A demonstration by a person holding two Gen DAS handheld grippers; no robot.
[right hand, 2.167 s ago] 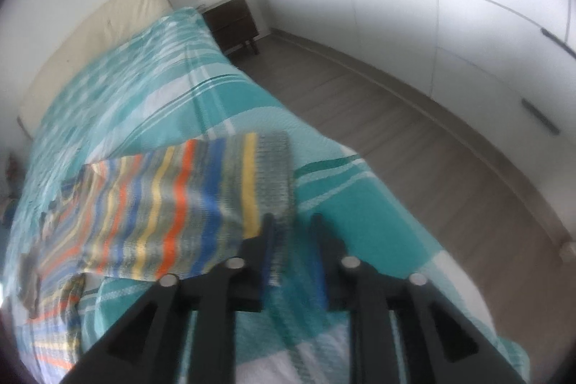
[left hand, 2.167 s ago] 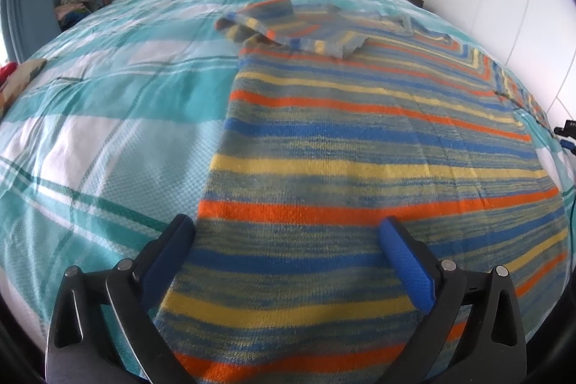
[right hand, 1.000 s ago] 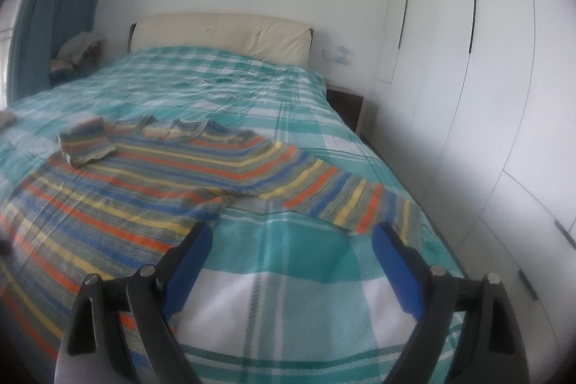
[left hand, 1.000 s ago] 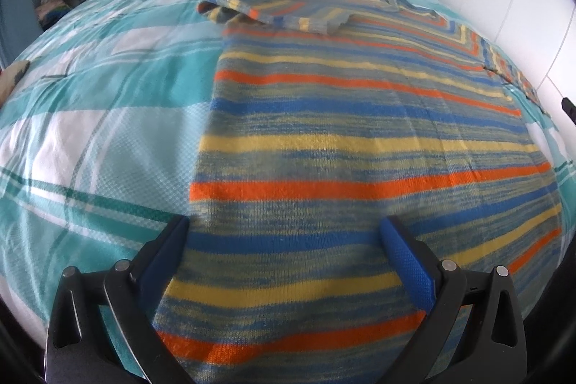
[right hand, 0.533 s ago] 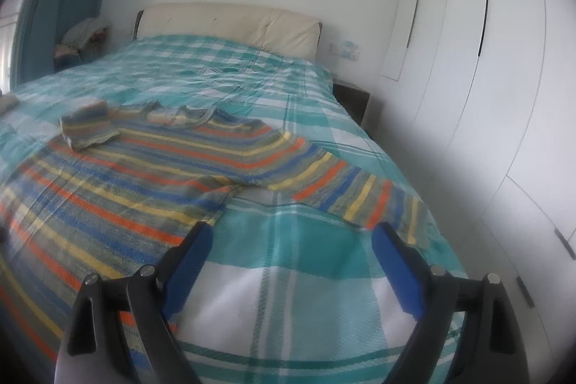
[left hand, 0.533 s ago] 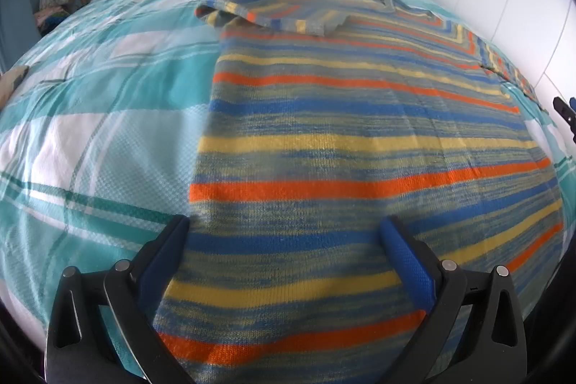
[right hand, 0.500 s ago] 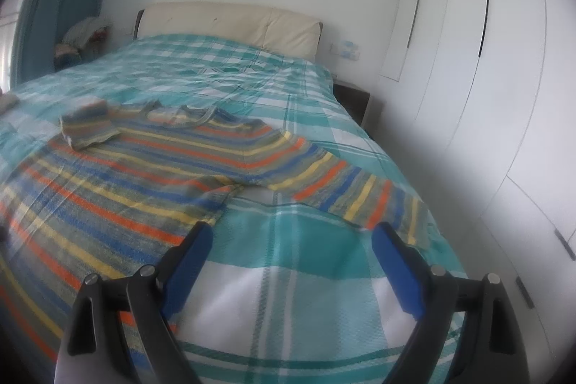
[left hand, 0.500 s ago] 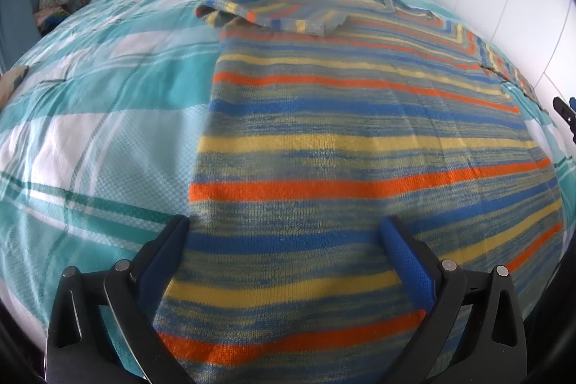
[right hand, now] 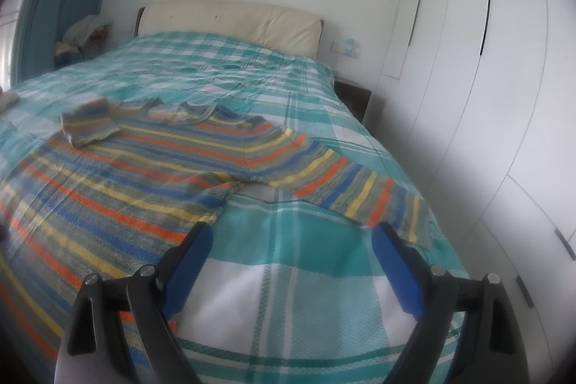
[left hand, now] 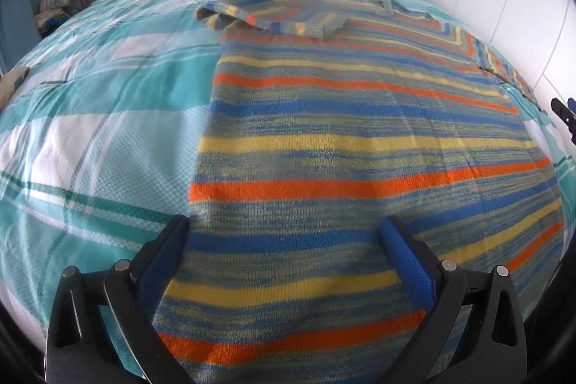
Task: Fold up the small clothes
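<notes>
A striped knitted sweater lies flat on a teal plaid bedspread. One sleeve is folded in near the collar; the other sleeve stretches toward the bed's edge. The left gripper hovers over the hem, jaws wide apart and empty. The right gripper is likewise spread wide, holding nothing. The hem is cut off by the frame, and the collar is blurred, perhaps ribbed.

Right tongs released the sweater sleeve and spread wide apart
</notes>
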